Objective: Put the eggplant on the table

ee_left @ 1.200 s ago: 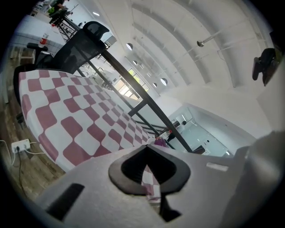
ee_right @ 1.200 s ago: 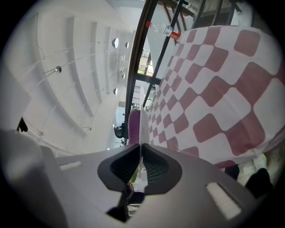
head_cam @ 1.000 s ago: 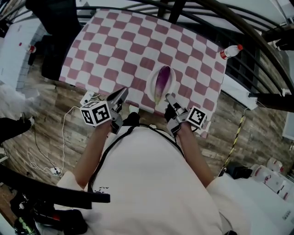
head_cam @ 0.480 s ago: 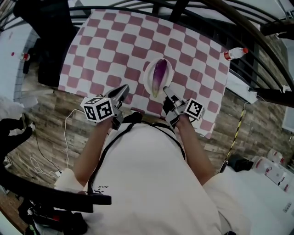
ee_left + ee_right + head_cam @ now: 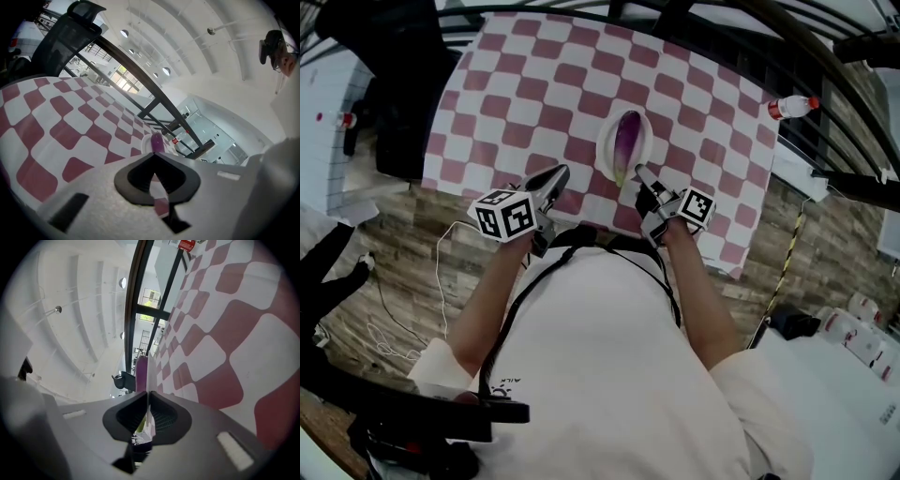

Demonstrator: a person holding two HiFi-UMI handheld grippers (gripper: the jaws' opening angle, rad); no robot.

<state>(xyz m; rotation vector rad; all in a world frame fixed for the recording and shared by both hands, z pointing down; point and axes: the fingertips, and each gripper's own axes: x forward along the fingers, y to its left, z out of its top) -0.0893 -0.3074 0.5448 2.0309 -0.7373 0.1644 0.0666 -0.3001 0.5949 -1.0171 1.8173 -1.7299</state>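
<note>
The table [image 5: 534,84], under a red-and-white checked cloth, fills the head view's upper half. The left gripper [image 5: 558,174], jaws together and empty, sits at the plate's 8 o'clock. The right gripper [image 5: 639,172], at its 5 o'clock, pinches the white plate [image 5: 607,150] by the rim. The purple eggplant [image 5: 627,141] lies on that plate.
</note>
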